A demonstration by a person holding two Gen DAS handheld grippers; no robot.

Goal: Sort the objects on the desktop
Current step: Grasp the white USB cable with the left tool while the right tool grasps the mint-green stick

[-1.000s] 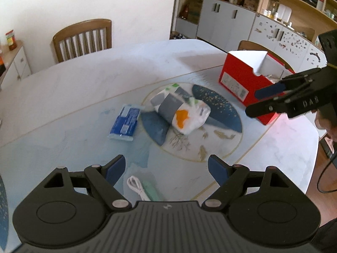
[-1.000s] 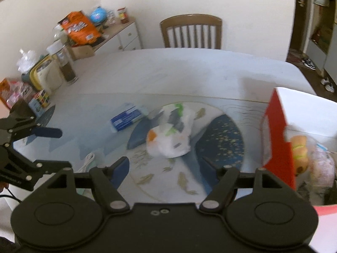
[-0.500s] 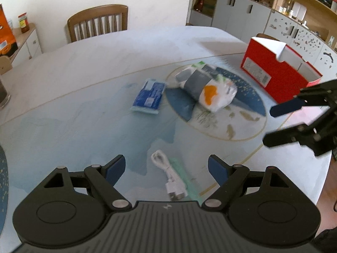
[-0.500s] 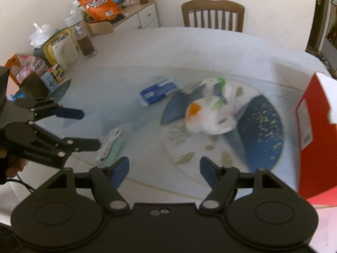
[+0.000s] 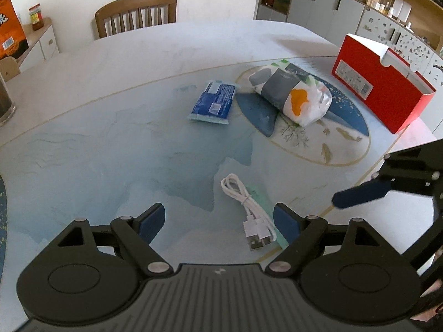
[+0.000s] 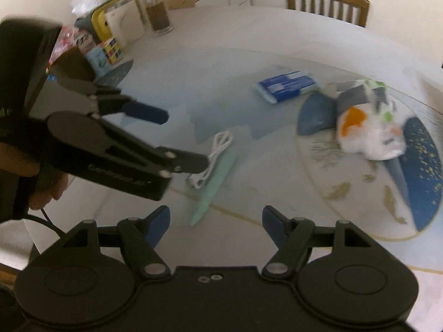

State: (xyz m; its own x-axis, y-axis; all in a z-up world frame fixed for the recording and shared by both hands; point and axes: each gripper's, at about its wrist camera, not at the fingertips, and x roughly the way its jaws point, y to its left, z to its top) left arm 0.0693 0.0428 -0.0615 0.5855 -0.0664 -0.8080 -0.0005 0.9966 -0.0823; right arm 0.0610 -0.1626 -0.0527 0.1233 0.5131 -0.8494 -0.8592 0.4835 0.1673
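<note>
White coiled USB cable [image 5: 247, 203] lies on a mint-green strip [image 6: 214, 178]; both grippers' jaws spread, empty.

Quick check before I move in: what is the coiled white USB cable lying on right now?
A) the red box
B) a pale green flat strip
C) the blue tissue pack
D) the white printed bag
B: the white USB cable lies partly over a pale green flat strip, apart from the other items.
</note>
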